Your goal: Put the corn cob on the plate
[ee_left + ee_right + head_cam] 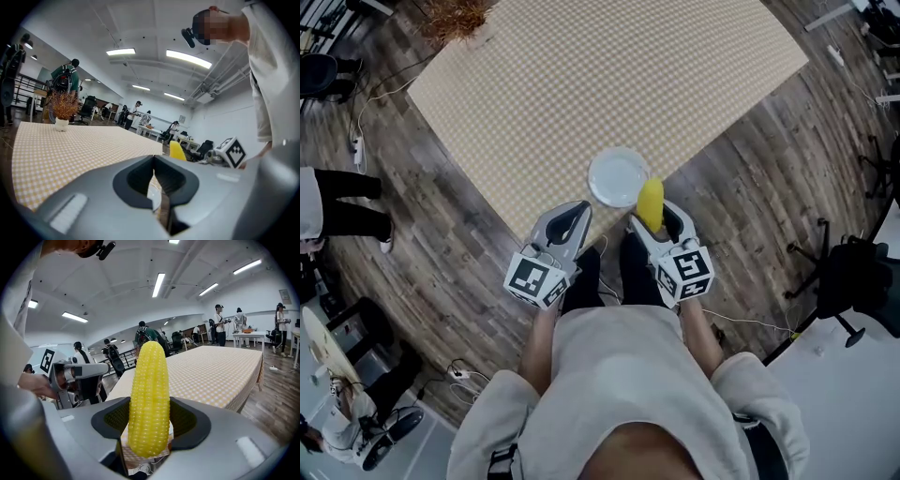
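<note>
Corn cob (650, 203) is sitting clamped in the right gripper (658, 221), just below centre of the head view. Its far end is overlapping the lower right rim of the plate (617, 176). I am not able to tell whether it is touching the plate.

In the right gripper view the right gripper (150, 417) is gripping the corn cob (149, 399) across its lower half, jaws pressing on both sides. The cob is standing up out of them, tip toward the top of the frame.

Left gripper (567, 223) is hanging just left of the right one in the head view, below and left of the plate. In the left gripper view the left gripper (154, 180) is showing its jaws together with nothing between them, only a thin slit below the tips. The corn cob (177, 151) is poking up yellow right of centre there, and the right gripper's marker cube (233, 152) is sitting further right.

Plate is white and round, lying by the lower corner of the table (609, 75) with its beige checked cloth. A potted dry plant (62, 108) is standing on the table at the left of the left gripper view.
</note>
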